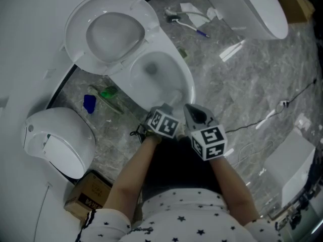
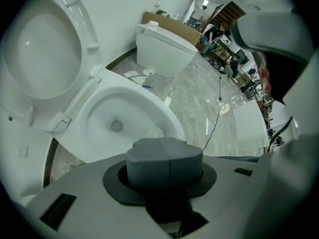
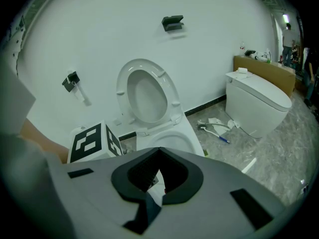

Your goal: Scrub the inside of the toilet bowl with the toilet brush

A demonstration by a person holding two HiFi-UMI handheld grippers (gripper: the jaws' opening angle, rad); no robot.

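The toilet bowl [image 1: 187,82] stands open, its seat and lid [image 1: 108,34] raised against the wall. A white lump [image 1: 174,96] lies inside near the front rim; I cannot tell what it is. The toilet brush [image 1: 187,22], white with a dark head and a blue handle tip, lies on the floor behind the bowl, apart from both grippers. It also shows in the right gripper view as the brush [image 3: 215,132]. My left gripper [image 1: 167,107] hovers at the bowl's front rim, its pads [image 2: 164,156] pressed together on nothing. My right gripper [image 1: 192,109] is beside it, jaws a narrow gap apart [image 3: 157,176], empty.
A second toilet [image 1: 252,9] stands at the back right, and a white toilet tank [image 1: 55,140] at the left. Green and blue items [image 1: 103,96] lie left of the bowl. A cardboard box [image 1: 88,195] sits near my left arm. A cable [image 1: 262,120] crosses the marble floor.
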